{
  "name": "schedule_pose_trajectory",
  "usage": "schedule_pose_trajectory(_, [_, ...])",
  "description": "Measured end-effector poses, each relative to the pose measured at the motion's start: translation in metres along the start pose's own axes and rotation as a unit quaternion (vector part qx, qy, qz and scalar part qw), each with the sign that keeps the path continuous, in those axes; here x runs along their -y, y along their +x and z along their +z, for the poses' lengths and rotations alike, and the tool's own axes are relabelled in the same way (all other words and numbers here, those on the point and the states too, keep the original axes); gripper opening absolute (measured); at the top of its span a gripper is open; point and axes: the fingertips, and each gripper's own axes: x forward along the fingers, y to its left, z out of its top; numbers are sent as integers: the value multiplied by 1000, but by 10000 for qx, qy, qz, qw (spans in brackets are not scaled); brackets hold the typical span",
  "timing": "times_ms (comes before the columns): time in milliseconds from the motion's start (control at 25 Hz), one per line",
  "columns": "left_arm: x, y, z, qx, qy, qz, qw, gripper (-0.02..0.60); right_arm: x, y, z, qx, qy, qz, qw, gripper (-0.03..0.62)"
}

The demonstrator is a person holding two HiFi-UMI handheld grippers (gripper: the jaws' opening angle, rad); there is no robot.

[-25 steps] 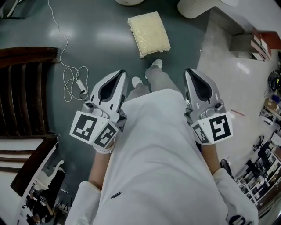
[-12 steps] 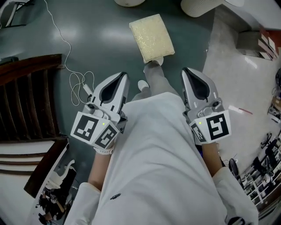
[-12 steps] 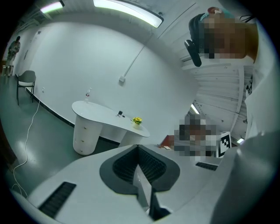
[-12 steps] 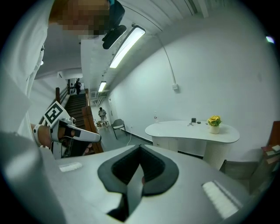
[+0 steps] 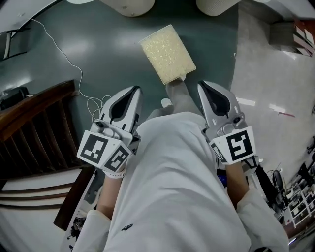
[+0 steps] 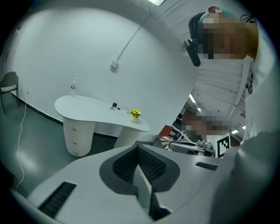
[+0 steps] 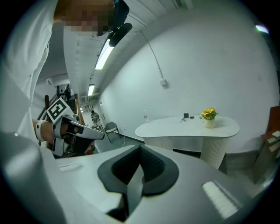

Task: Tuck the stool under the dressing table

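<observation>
The stool shows as a cream cushioned seat on the dark green floor, just ahead of the person's feet. The white dressing table stands against the wall further on, and its two pedestals reach into the top of the head view. My left gripper is held at waist height left of the white coat, shut with nothing in it. My right gripper is level with it on the other side, also shut and empty. Both are short of the stool and apart from it.
A dark slatted wooden piece of furniture stands close on the left, with a white cable trailing on the floor beside it. A pot of yellow flowers and small items sit on the table. Pale flooring and clutter lie to the right.
The stool's cushion and the table pedestals have drawn closer in the head view, and the wooden furniture has slid back on the left. Both grippers stay shut and empty.
</observation>
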Motion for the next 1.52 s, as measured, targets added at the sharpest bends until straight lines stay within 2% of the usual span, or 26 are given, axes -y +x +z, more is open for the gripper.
schedule_pose_trajectory(200, [-7, 25, 22, -190, 204, -92, 9996, 9, 22, 13, 8, 172, 205, -216, 9994, 9])
schedule_pose_trajectory(560, [-19, 74, 36, -839, 546, -667, 9927, 9, 47, 8, -2, 234, 587, -1215, 9906, 9])
schedule_pose_trajectory(800, [-39, 107, 24, -1558, 779, -1359, 9753, 9, 47, 21, -16, 384, 945, -2089, 9726, 9])
schedule_pose_trajectory(1040, [-57, 131, 3, -1984, 990, -1663, 9608, 9, 41, 33, -44, 435, 1229, -2511, 9592, 9])
schedule_pose_trajectory(1240, [-74, 155, -26, -2257, 1030, -1854, 9508, 9, 42, 49, -81, 305, 1319, -2625, 9554, 9])
schedule_pose_trajectory(1440, [-88, 172, -59, -2539, 718, -2040, 9428, 9, 49, 72, -116, 199, 1315, -2643, 9552, 11])
schedule_pose_trajectory(1520, [-95, 181, -74, -2640, 766, -2045, 9395, 9, 52, 79, -135, 88, 1392, -2630, 9547, 12])
